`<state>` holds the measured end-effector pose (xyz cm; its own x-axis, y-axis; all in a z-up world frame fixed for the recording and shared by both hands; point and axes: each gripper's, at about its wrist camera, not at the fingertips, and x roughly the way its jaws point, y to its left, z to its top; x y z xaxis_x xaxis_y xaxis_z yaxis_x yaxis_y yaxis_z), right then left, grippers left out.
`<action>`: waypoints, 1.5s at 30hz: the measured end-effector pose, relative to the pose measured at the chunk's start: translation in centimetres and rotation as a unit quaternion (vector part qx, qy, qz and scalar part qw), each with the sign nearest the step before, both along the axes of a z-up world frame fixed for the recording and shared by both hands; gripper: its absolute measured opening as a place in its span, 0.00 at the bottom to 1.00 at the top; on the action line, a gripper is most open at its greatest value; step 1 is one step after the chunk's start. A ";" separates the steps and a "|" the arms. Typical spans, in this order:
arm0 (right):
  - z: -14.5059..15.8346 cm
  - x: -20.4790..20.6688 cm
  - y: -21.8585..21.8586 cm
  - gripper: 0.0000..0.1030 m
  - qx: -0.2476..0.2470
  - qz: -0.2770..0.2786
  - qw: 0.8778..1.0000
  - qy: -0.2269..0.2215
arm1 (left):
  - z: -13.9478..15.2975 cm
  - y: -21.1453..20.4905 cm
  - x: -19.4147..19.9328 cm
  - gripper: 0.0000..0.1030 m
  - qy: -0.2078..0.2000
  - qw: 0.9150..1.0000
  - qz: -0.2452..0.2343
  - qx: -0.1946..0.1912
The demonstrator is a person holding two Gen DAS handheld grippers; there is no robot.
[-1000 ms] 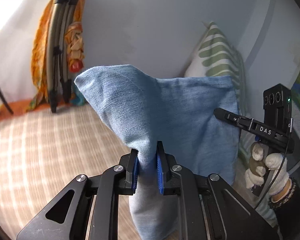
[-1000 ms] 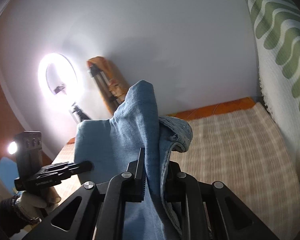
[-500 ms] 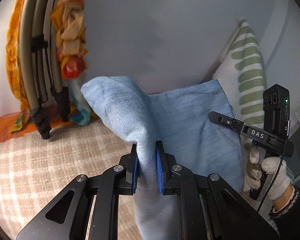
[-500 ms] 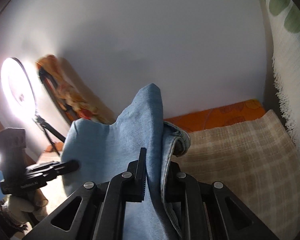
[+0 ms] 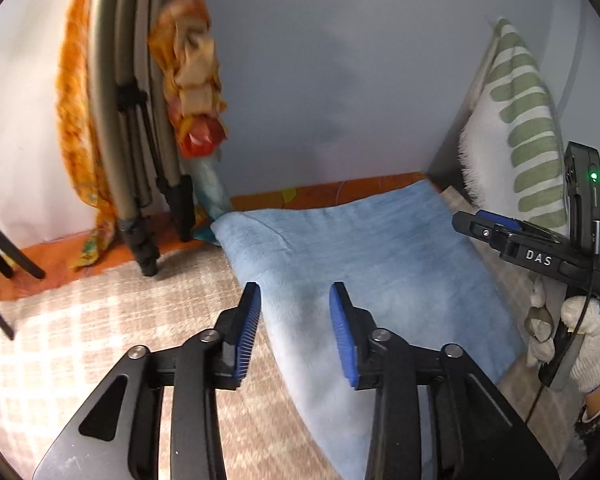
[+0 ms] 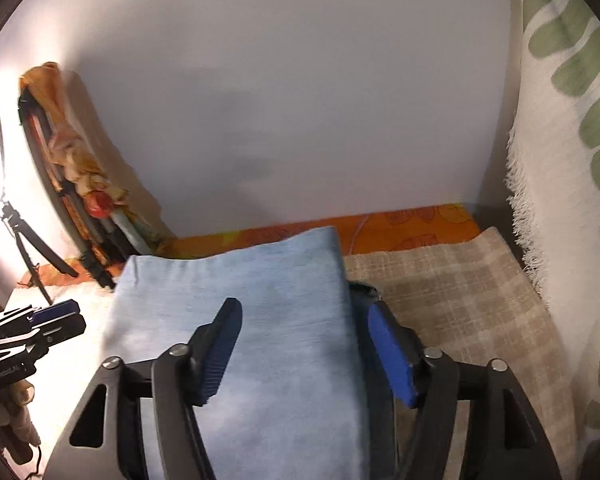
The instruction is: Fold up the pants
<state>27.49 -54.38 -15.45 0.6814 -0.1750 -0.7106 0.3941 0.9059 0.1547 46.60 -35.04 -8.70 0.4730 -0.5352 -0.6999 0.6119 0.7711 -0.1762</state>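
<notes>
1. Both tools had just been opening & let go. Left tool (image 5: 294, 320) stood partly open, blue pads clear of the cloth, nothing pinched, though cloth lay below the gap.
2. Right tool (image 6: 304, 346) stood wide, its jaws astride the pants' right edge, pads not pressing.
3. Pants (image 5: 364, 272), light blue denim, lay folded flat on the checked bed cover (image 5: 80, 344), far edge up near the orange sheet (image 6: 412, 228) by the wall, striped pillow (image 5: 528, 136) to the right.
4. Handling, my read: soft, floppy, medium weight for cloth. Not fragile, not slippery; ribbed pads should bite fine. It'll sag & slide apart if lifted by one layer only.
5. Where to grab, prob: the two near corners or the side edges, pinching all layers together, one tool per side, so the next fold goes over evenly.
6. Risk: the fold opening up if the layers get dragged.
</notes>
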 end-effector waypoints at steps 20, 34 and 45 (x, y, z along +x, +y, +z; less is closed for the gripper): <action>10.5 -11.2 13.3 1.00 -0.102 -0.012 0.994 -0.045 | 9.2 9.6 -13.2 0.73 -0.081 0.995 -0.021 -0.060; 11.3 -16.9 19.9 1.00 -0.116 -0.028 0.991 -0.057 | 10.2 14.4 -19.7 0.79 -0.089 0.995 -0.001 -0.052; 10.9 -19.0 21.3 1.00 -0.108 -0.042 0.991 -0.069 | 10.7 16.0 -21.2 0.84 -0.106 0.993 0.016 -0.041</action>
